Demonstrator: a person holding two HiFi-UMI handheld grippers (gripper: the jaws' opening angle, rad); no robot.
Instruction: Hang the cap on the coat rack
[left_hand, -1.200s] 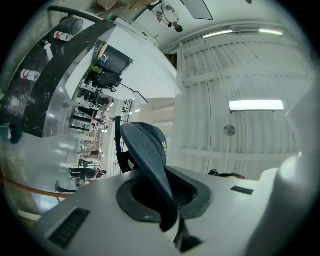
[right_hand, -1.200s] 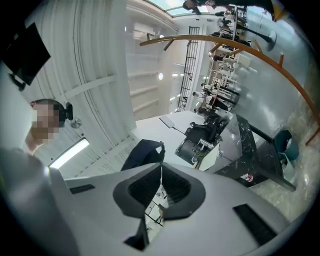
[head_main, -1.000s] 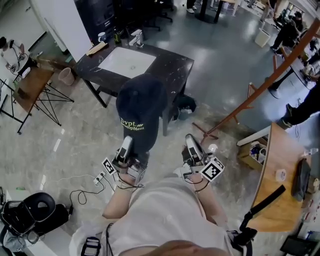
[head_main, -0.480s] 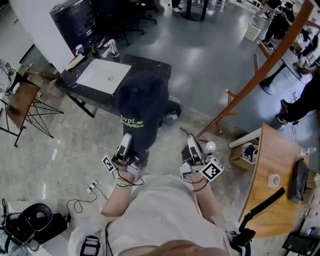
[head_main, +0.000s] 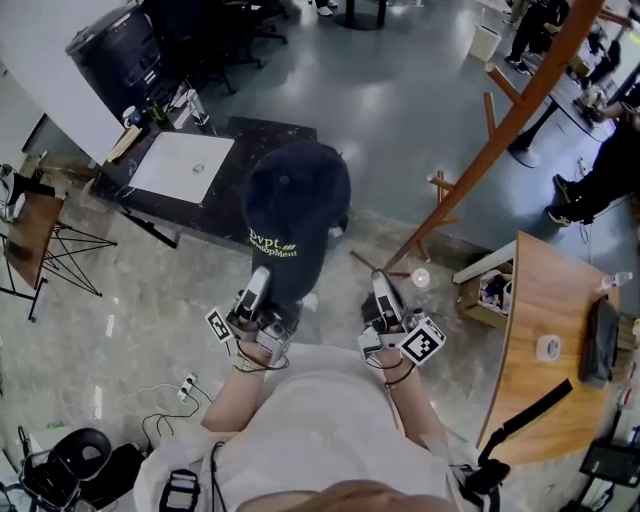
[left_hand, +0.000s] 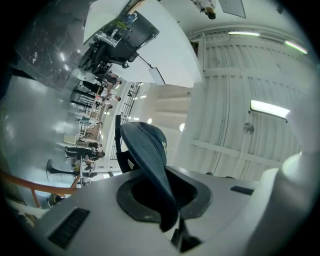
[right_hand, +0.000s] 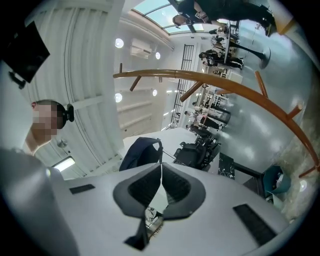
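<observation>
Cap (head_main: 295, 205) of dark navy fabric, a baseball style with pale green lettering, is held up in the air above the glossy grey floor (head_main: 420, 100). The left tool (head_main: 256, 287), a white handheld two-jaw gripper, is clenched on the cap's brim. In the left gripper view the brim (left_hand: 155, 175) runs down between the jaws and the rounded crown rises beyond them.

The right tool (head_main: 384, 290) is level with the left one, just beside it and apart from the cap. Its jaws are pressed together with nothing between them.

The coat rack (head_main: 505, 125), a tall orange-brown wooden pole with slanting pegs, stands to the right of the cap and well apart from it, its legs spread on the floor. In the right gripper view the pole arcs across above the closed jaws.

Beyond the cap is a black marble-look counter (head_main: 255, 140) with a white square sink basin (head_main: 183, 167). At the right edge is a curved light wooden counter (head_main: 540, 330).
</observation>
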